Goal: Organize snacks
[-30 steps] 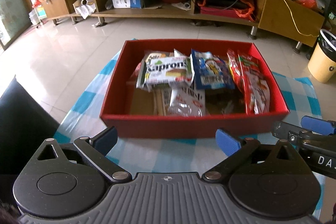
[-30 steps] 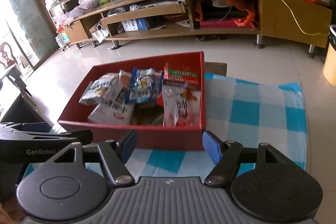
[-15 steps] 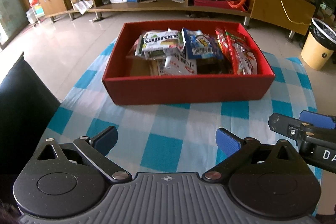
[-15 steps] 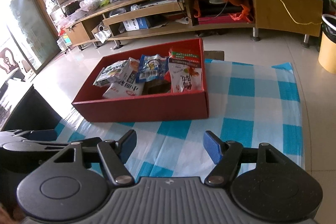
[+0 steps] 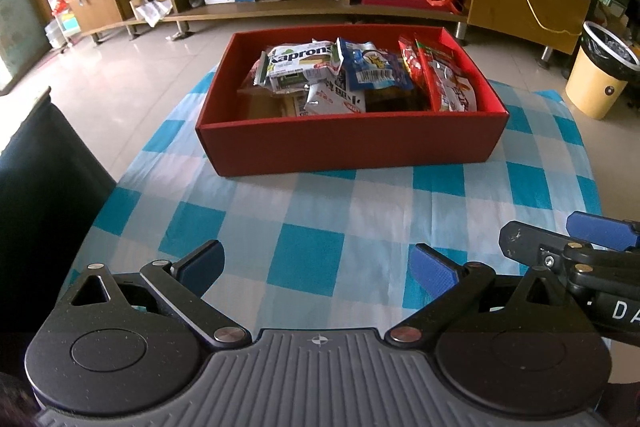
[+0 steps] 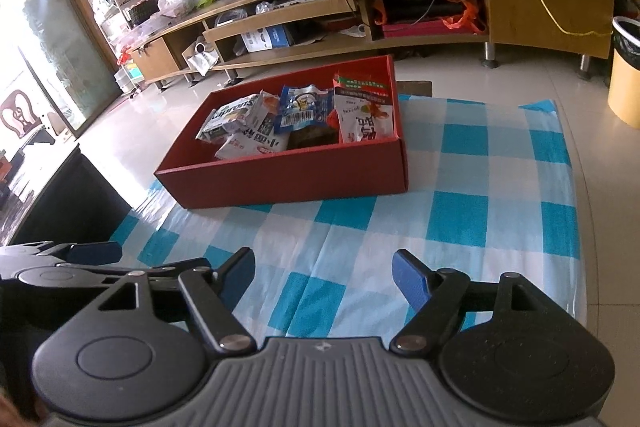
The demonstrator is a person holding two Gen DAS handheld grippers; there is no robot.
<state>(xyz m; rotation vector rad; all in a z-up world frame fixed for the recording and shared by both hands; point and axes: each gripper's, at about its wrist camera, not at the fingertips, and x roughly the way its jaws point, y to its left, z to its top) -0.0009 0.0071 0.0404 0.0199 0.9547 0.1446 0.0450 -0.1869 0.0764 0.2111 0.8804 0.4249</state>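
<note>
Several snack packets (image 5: pixel 356 79) in red box (image 5: pixel 348 147), checked cloth (image 5: pixel 312 227)

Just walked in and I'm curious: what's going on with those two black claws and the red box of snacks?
A person is holding a two-finger claw in each hand to tidy snacks. Right now the left claw and right claw are both open and empty, hovering over the blue checked cloth, well short of the red box. The packets, among them a Kaprons wafer pack, a blue packet and a red packet, all sit inside the box. No snack lies on the cloth.
</note>
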